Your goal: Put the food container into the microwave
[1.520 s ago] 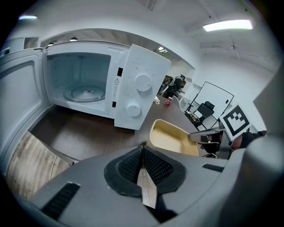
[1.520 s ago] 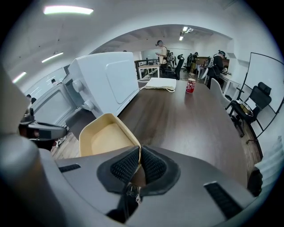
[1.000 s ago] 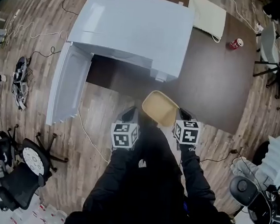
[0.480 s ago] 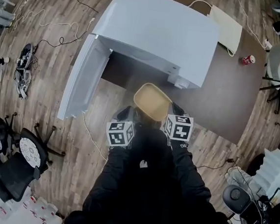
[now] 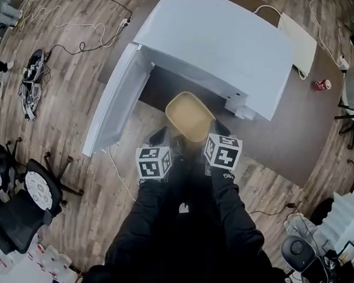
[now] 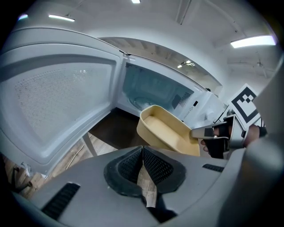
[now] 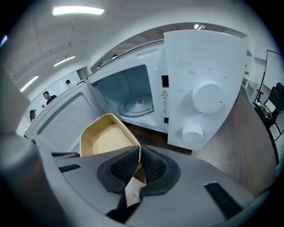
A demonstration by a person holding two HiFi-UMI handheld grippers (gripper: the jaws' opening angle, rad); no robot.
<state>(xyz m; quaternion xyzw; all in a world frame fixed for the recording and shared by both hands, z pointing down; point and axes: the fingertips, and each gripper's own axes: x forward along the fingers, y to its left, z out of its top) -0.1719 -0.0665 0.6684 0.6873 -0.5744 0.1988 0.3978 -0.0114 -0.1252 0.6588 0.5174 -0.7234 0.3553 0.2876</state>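
Since the earlier frame, the food container and both grippers have been carried closer to the microwave. The container is now held in the air in front of the open cavity, over the front edge of the tabletop, and is not yet inside. The door is swung fully open to the left.

The right gripper is clamped on the container's near rim wall. The left gripper is closed with nothing between its jaws, beside the container and apart from it.

The container appears empty, and is judged light, thin-walled and somewhat flexible. A grip at a single rim point is expected to let it sag or twist. It should be held deep on the wall, kept level, and set onto the turntable.
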